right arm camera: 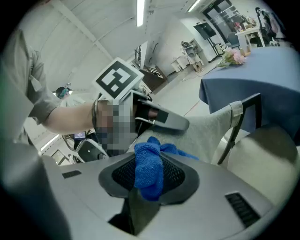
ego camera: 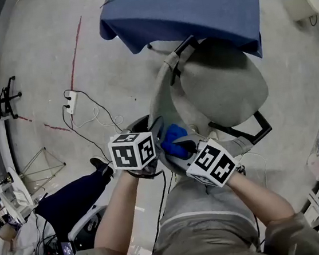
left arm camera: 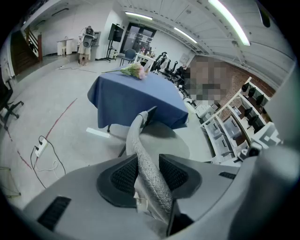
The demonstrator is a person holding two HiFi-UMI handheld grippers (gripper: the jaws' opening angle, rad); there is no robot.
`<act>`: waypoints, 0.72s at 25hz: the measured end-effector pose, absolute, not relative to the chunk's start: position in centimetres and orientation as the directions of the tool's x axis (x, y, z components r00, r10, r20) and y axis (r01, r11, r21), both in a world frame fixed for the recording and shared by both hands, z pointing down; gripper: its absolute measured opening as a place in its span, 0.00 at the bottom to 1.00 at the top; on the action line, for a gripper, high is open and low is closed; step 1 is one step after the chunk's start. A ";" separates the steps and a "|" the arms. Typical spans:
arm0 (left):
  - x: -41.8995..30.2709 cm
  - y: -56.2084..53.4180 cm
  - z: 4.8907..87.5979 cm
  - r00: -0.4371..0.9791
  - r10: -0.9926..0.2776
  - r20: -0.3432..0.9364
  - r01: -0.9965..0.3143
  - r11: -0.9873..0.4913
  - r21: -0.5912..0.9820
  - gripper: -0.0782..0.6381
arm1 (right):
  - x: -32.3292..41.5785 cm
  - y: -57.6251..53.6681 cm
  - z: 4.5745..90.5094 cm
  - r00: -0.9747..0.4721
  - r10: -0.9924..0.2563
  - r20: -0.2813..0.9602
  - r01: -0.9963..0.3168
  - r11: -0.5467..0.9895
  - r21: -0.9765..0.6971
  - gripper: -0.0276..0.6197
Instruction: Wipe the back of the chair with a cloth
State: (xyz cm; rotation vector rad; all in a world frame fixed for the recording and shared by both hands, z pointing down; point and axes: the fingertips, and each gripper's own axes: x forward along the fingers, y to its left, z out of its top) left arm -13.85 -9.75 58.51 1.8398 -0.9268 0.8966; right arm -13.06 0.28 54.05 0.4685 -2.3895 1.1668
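- The left gripper (left arm camera: 147, 176) is clenched on the chair back (left arm camera: 139, 140). Its two dark pads press the grey top edge from both sides.
- The edge runs away from this gripper in a curve, up to the far corner of the chair.
- The right gripper (right arm camera: 149, 174) is squeezed tight on a blue cloth (right arm camera: 148, 161). The cloth is bunched up between its pads, and a soft lump of it sticks out past the tips.
- Just past the cloth is the grey chair back. The cloth is very near it, but I cannot tell if it touches.
- In the head view the cloth sits between the two grippers, right at the top edge of the chair back. The grippers are close side by side.
- In the right gripper view, the left gripper's marker cube (right arm camera: 119, 77) shows up and to the left, just past the cloth.
- Past both grippers is the chair's round grey seat (ego camera: 224, 87), with a black arm rest (ego camera: 246, 132) on the right gripper's side.
- Farther out, past the seat, stands a worktop (ego camera: 190, 4) under a dark blue cover. Pink flowers (left arm camera: 133, 70) lie on it.
- Out to the left gripper's side, a white power strip (ego camera: 71, 101) with its cord lies on the grey floor (ego camera: 36, 64).
- Off to the right of the left gripper stand white shelves (left arm camera: 229, 126). What is on them is too small to tell.
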 end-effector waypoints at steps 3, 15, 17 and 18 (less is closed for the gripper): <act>-13.8 -9.7 58.5 0.460 -0.239 0.855 -0.862 -0.353 0.365 0.33 | -12.0 3.5 53.4 -0.847 -0.064 0.528 -0.459 0.592 -0.663 0.23; -13.8 -10.0 58.9 0.459 -0.252 0.852 -0.865 -0.344 0.365 0.33 | -1.0 10.8 61.6 -0.718 0.020 0.696 -0.643 0.364 -0.673 0.23; -13.7 -10.1 58.9 0.461 -0.255 0.850 -0.866 -0.338 0.368 0.33 | -2.4 10.1 60.8 -0.731 0.010 0.683 -0.630 0.376 -0.680 0.23; -13.8 -10.1 58.9 0.459 -0.255 0.851 -0.868 -0.334 0.368 0.33 | -3.4 9.6 60.1 -0.743 0.002 0.670 -0.616 0.389 -0.685 0.23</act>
